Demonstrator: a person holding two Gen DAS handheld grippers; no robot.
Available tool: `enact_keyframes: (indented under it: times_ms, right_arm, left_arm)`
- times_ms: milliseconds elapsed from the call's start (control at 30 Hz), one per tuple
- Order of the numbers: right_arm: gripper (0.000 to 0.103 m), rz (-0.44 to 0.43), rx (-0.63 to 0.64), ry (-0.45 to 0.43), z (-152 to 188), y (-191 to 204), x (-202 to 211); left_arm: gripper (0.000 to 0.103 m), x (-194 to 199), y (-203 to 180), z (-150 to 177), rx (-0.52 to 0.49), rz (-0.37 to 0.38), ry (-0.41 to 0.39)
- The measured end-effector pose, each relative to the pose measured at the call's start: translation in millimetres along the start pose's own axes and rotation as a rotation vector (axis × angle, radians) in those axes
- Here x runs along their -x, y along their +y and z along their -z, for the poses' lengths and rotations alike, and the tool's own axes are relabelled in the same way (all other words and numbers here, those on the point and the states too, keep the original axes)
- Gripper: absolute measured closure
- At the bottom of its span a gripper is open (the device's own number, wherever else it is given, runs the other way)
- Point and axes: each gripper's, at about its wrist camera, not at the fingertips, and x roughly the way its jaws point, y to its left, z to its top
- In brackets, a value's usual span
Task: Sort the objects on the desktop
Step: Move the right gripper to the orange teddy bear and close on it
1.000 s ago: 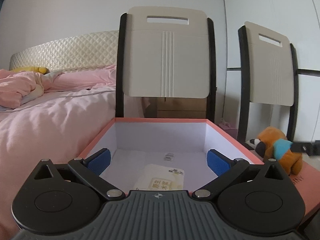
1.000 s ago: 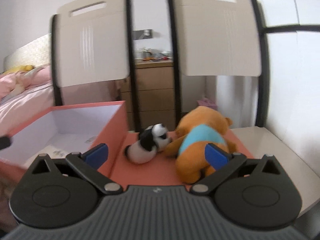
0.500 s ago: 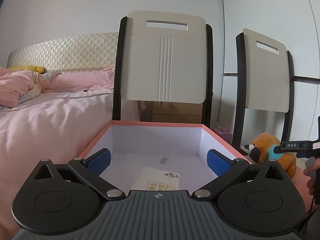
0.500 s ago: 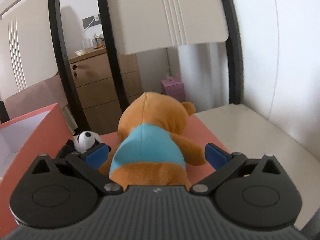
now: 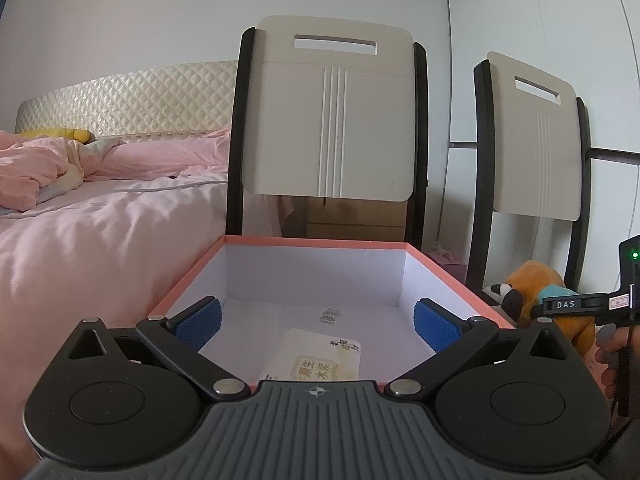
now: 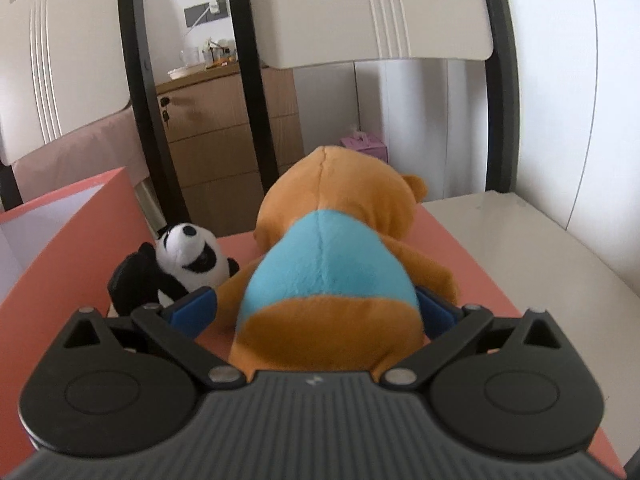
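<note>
An orange plush bear [image 6: 332, 264] in a blue shirt lies face down on a salmon lid [image 6: 460, 252]. A small panda plush [image 6: 180, 264] lies at its left. My right gripper [image 6: 316, 312] is open, with its blue pads either side of the bear's body. The open salmon box [image 5: 320, 245] with white inside holds a paper packet [image 5: 316, 362]. My left gripper [image 5: 318, 324] is open and empty over the box's near edge. The bear [image 5: 536, 284] and the right gripper also show at the right of the left wrist view.
Two cream chair backs [image 5: 332, 112] stand behind the box. A bed with pink bedding [image 5: 100, 216] is at the left. A wooden drawer unit [image 6: 224, 152] stands behind the chairs. The pale tabletop [image 6: 540, 248] extends right of the lid.
My right gripper has moved forward onto the bear, whose body now sits between its pads. My left gripper has stayed over the box with little change.
</note>
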Motion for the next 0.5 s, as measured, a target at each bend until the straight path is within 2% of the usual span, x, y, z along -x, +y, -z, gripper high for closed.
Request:
enact_keyframes:
  times_ms: [67, 200, 500]
  right_arm:
    - [0.005, -0.007, -0.006, 0.013, 2, -1, -3]
    - [0.023, -0.006, -0.029, 0.02, 1, -7, -4]
    - [0.034, -0.033, -0.071, 0.0, -6, -15, 11]
  left_arm:
    - [0.0, 0, -1, 1, -0.002, 0.001, 0.002]
    - [0.0, -1, -1, 1, -0.002, 0.001, 0.006]
    - [0.0, -2, -5, 3, -0.012, 0.001, 0.011]
